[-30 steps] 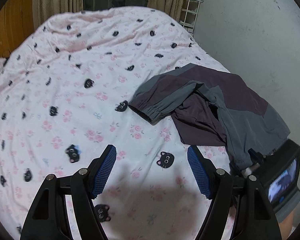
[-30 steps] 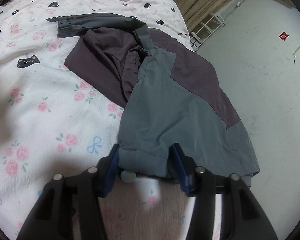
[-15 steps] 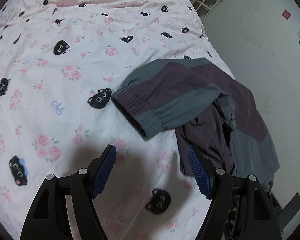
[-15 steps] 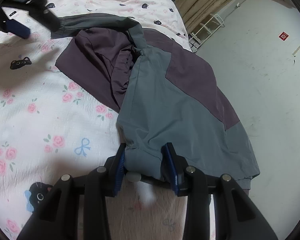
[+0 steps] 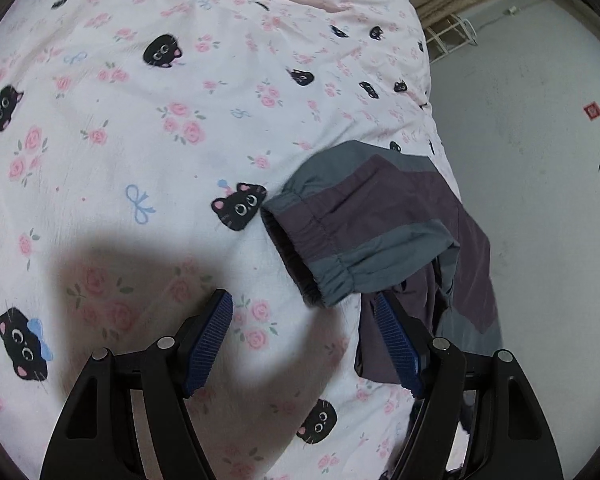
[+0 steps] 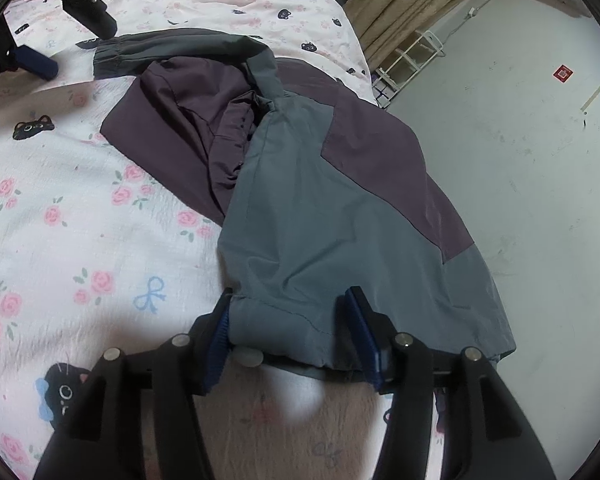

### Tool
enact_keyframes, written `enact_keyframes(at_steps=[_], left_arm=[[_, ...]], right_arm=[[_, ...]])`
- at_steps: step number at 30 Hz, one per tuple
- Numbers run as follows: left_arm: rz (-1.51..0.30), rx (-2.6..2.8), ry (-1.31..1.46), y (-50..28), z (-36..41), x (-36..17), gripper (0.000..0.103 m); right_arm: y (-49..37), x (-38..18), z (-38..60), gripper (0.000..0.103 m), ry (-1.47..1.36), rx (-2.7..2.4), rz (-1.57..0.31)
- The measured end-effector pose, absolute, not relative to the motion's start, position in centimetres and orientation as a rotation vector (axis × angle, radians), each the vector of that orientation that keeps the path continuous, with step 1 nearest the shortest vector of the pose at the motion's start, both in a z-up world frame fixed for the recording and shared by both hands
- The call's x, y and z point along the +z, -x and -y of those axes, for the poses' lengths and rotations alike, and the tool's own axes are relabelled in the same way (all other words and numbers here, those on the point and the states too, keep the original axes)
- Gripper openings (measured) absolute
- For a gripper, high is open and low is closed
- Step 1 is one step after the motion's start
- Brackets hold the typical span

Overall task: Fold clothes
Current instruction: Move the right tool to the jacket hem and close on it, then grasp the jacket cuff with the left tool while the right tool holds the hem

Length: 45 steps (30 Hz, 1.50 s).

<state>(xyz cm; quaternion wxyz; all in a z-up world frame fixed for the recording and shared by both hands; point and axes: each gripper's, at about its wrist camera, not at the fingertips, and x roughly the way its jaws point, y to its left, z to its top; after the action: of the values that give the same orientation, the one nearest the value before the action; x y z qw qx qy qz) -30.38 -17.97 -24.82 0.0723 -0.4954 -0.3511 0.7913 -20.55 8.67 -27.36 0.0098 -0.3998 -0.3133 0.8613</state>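
Right tool (image 6: 292, 334) straddles jacket (image 6: 320, 200) hem (jaws apart); left tool (image 5: 304, 340) hovers open.

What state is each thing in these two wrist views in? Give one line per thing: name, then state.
Jacket: unfolded, crumpled on the bed, hem between the right gripper's fingers.
Sleeve cuff: lying on the bedsheet, ungripped.
Left gripper: open, over the bedsheet near the cuff.
Right gripper: open around the hem.
Bedsheet: spread out, slightly wrinkled.

Both wrist views look down closely, sharing the jacket (image 5: 380, 220).
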Motion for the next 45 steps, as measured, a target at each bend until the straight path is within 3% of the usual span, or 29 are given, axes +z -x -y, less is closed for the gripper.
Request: enact_keyframes(at_steps=[17, 18, 20, 21, 23, 25, 32, 45], left_arm=[[1.186, 2.272, 1.358, 35.7, 15.6, -26.6, 0.066], [1.181, 2.273, 1.353, 35.7, 15.6, -26.3, 0.060], [1.172, 2.275, 1.343, 35.6, 15.6, -25.9, 0.009], [1.167, 2.276, 1.337, 35.6, 15.6, -25.6, 0.008], [1.157, 2.278, 1.327, 35.6, 15.6, -25.1, 0.007], [1.148, 2.280, 1.317, 35.5, 15.5, -24.7, 0.007], [1.114, 2.287, 1.281, 35.4, 15.5, -23.0, 0.006], [1.058, 2.478, 1.105, 28.3, 21.0, -13.1, 0.006]], right_arm=[[20.9, -27.3, -8.8, 0.054, 1.256, 2.687, 0.994], [20.9, -27.2, -8.8, 0.053, 1.257, 2.688, 0.992], [20.9, -27.2, -8.7, 0.042, 1.260, 2.690, 0.987], [20.9, -27.1, -8.7, 0.039, 1.262, 2.692, 0.984], [21.0, -27.0, -8.7, 0.022, 1.265, 2.694, 0.979], [21.0, -27.0, -8.7, 0.020, 1.268, 2.696, 0.974], [20.3, -25.4, -8.8, 0.019, 1.251, 2.739, 0.934], [15.9, -19.0, -7.4, 0.018, 1.174, 2.884, 0.861]])
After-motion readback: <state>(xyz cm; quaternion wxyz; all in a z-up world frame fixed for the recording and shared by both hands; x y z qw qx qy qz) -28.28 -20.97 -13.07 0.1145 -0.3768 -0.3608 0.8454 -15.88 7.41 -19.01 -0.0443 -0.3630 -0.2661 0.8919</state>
